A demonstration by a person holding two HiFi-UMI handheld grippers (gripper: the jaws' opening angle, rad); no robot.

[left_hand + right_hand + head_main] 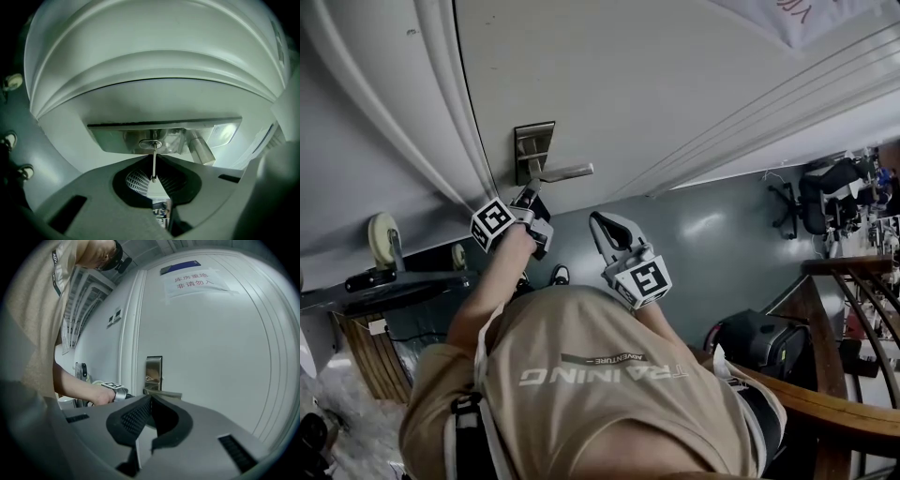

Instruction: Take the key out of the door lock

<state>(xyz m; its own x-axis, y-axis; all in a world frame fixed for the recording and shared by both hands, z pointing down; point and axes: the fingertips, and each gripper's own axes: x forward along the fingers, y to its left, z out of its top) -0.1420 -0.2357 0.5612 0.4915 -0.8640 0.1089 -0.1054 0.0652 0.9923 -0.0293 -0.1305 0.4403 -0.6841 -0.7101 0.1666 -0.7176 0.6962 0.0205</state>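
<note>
Plainly, the thin silver metal key [153, 165] is not yet out. Its far end sits in the round keyhole cylinder [151, 144] just beyond the fingertips of the left gripper [154, 158]. Its near part runs back between that gripper's dark ribbed fingers [137, 181]. The fingers are pressed together on the key, so the grasp looks made. What is left, by my reading, is the straight pull away from the door and clear of the lock.

The key shows edge-on as a narrow bright strip, straight and in line with the fingers. Whether it stands at the angle that lets it slide free I cannot tell.

Around the cylinder lies the brushed steel lock plate [112, 137]. The steel lever handle [200, 150] stands off the plate to the right of the fingers, and all of it is set in the white panelled door [154, 70].

The right gripper [150, 398] hangs well back from the lock, beside the left one, its fingers [133, 418] closed tip to tip on nothing. Ahead of them, high on the door, is a white paper notice [194, 281].
</note>
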